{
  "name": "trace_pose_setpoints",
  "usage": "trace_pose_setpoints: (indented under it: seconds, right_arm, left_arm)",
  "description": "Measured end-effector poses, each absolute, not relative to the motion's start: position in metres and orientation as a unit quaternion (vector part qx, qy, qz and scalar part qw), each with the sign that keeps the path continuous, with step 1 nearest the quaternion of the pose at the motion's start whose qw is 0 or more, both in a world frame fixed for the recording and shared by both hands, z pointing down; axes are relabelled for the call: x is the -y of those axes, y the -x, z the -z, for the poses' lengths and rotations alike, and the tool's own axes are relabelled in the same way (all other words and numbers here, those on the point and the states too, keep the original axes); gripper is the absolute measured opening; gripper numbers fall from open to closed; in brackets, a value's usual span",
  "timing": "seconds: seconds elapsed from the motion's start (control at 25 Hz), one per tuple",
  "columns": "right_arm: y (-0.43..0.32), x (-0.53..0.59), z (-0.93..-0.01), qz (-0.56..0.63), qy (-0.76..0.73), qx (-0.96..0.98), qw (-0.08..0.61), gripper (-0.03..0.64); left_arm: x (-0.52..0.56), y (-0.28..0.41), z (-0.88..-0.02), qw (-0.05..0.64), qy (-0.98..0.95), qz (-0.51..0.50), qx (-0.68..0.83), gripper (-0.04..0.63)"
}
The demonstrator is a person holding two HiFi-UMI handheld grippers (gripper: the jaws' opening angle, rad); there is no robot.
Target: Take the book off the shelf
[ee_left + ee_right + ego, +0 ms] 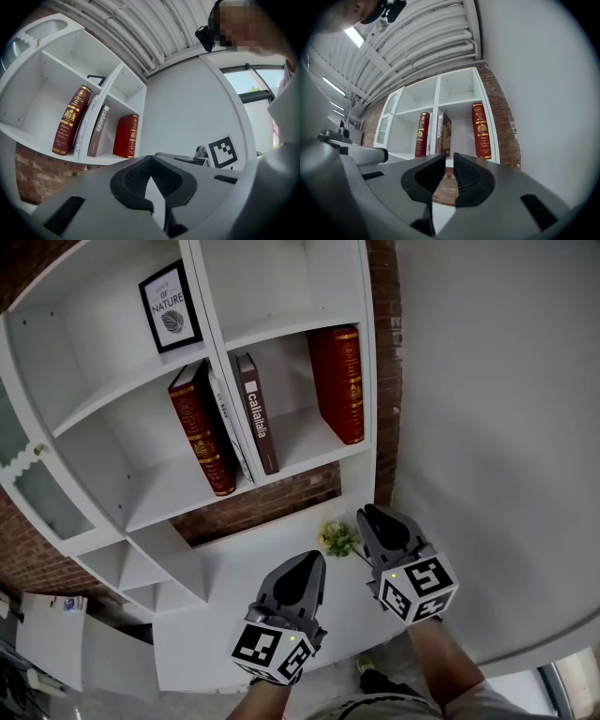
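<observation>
Several books stand upright in the white shelf (281, 329): a dark red one (202, 427) and a thin white one (228, 423) left of the divider, a brown "callaitalia" book (258, 413) and another red book (339, 382) to its right. Both grippers hang in front of and below the shelf, well short of the books. My left gripper (312, 563) is shut and empty. My right gripper (370, 515) has its jaws almost together, leaving a thin empty slit. The right gripper view shows the books (440, 131) straight ahead beyond that gripper (450, 164).
A framed print (171, 306) leans in the upper left compartment. A small flower sprig (337, 538) sits on the white ledge (234, 568) under the books, close to my right gripper. Brick wall (253, 502) shows behind; a plain white wall (497, 427) runs along the right.
</observation>
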State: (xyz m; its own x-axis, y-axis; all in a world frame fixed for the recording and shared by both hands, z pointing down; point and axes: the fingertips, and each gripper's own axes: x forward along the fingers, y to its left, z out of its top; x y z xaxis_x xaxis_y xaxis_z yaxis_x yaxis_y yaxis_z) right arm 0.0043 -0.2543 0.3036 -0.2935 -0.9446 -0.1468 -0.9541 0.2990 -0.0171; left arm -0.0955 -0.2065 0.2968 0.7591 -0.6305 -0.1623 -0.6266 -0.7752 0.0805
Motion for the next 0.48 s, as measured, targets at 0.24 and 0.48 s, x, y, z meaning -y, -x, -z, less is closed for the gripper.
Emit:
trace_pose_setpoints:
  seconds: [0.24,0.48]
  right_arm:
    - [-0.036,0.33,-0.288,-0.061,0.598,-0.797,0.058,0.103]
    - [-0.06,0.393,-0.281,-0.088,0.607,-0.789,0.042,0.118]
  left_arm:
    - [0.256,0.07,-0.285,-0.004,-0.932,0.086,0.351,0.011]
    - [0.296,0.046,-0.287,-0.003,-0.926,0.079,0.368,0.011]
